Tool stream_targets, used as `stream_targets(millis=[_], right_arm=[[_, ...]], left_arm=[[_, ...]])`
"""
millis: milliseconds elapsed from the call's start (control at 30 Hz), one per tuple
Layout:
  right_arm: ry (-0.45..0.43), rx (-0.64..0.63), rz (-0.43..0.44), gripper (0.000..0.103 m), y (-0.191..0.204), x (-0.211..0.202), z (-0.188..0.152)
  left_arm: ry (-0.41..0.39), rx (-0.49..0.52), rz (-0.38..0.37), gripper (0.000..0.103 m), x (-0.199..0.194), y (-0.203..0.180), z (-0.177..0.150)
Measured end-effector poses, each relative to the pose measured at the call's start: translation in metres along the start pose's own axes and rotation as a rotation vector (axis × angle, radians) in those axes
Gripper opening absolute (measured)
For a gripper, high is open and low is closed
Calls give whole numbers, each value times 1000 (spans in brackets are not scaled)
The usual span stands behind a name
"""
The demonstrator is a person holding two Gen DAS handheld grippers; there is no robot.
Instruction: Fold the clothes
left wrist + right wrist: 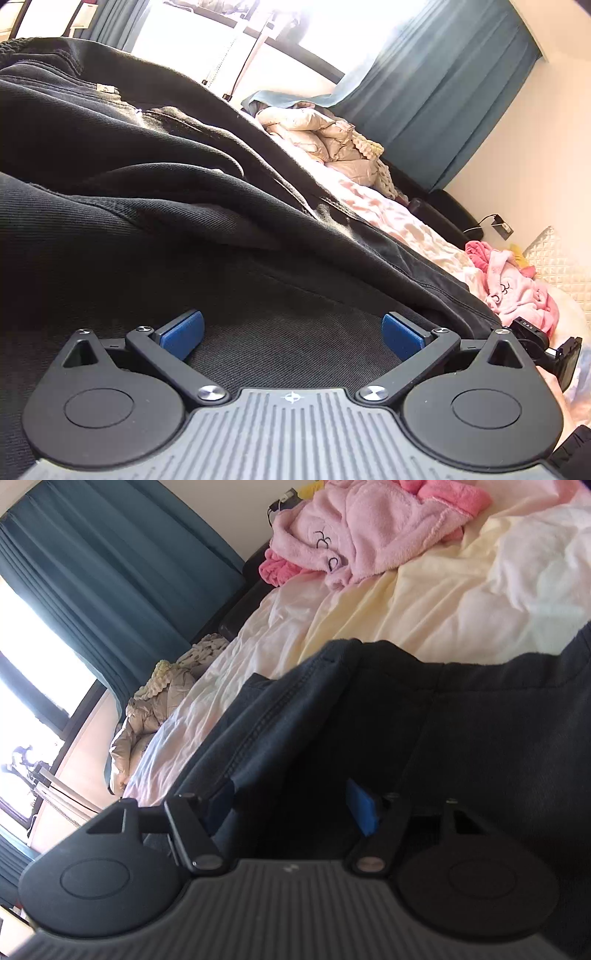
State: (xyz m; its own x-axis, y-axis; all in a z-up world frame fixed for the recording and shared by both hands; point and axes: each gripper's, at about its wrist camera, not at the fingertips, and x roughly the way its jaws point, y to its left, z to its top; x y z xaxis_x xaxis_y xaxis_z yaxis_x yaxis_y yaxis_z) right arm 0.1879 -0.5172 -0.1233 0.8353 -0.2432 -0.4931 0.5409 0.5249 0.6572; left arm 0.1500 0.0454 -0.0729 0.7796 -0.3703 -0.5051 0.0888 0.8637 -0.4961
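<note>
Black trousers point(155, 192) lie rumpled across the bed and fill most of the left wrist view, waistband at the upper left. My left gripper point(291, 334) is open, its blue pads wide apart just over the black cloth, holding nothing. In the right wrist view the same dark garment point(461, 720) fills the lower half, a stitched hem edge running at the left. My right gripper point(295, 805) is open over the dark cloth, with the hem fold lying against the left blue pad. The other gripper's black body point(546, 343) shows at the right edge of the left wrist view.
The bed has a pale pink and cream sheet point(424, 590). A pink fleece garment point(369, 528) lies near the headboard, also in the left wrist view point(517, 291). A beige padded jacket point(325, 140) lies at the far side. Teal curtains point(443, 92) hang by a bright window.
</note>
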Motion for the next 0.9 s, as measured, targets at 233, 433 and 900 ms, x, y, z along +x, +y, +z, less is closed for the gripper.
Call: stream_targets(millis=[233, 433, 900], right_arm=[[28, 92, 74, 68, 12, 3, -10], [14, 62, 118, 64, 29, 32, -10], [23, 83, 196, 9, 37, 88, 24]], left_arm=[[-6, 58, 39, 103, 0, -9, -9], [-26, 131, 60, 103, 0, -13, -21], [-48, 208, 109, 103, 8, -23, -33]])
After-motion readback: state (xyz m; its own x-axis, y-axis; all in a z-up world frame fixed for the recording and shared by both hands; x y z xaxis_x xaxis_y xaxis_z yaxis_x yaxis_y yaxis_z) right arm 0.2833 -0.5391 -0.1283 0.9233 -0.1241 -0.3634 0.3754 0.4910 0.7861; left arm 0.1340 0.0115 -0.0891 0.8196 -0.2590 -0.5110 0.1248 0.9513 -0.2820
